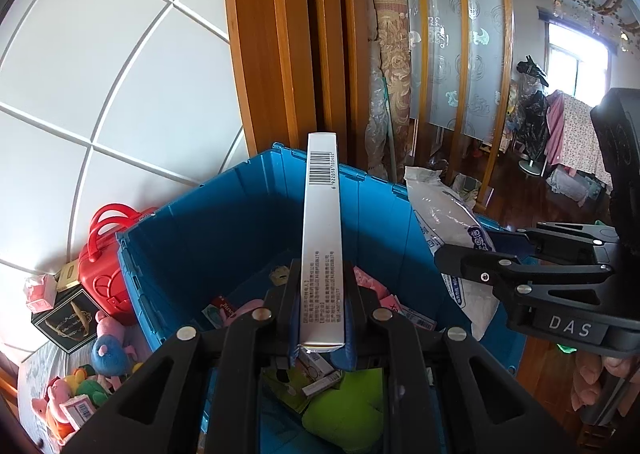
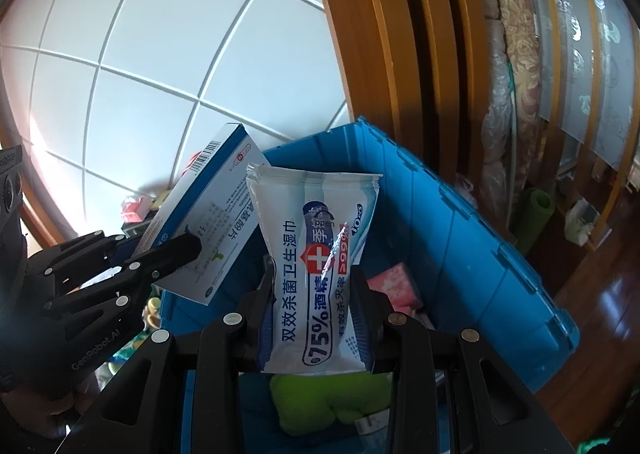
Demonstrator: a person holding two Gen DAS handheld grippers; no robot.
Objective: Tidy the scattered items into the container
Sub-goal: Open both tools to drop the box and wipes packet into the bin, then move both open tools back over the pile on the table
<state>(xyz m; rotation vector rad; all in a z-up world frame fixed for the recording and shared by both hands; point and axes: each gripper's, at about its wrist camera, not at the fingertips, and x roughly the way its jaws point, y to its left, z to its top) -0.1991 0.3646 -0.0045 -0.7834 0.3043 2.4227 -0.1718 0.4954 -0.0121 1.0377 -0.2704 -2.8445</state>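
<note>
The left gripper (image 1: 322, 294) is clamped on a long box (image 1: 322, 238), which juts forward over the blue crate (image 1: 200, 238). The right gripper (image 2: 314, 302) pinches a wipes packet (image 2: 316, 254) above the crate's open middle, beside the box.

Left gripper (image 1: 322, 294) and right gripper (image 2: 316, 294) both clamped, side by side
</note>
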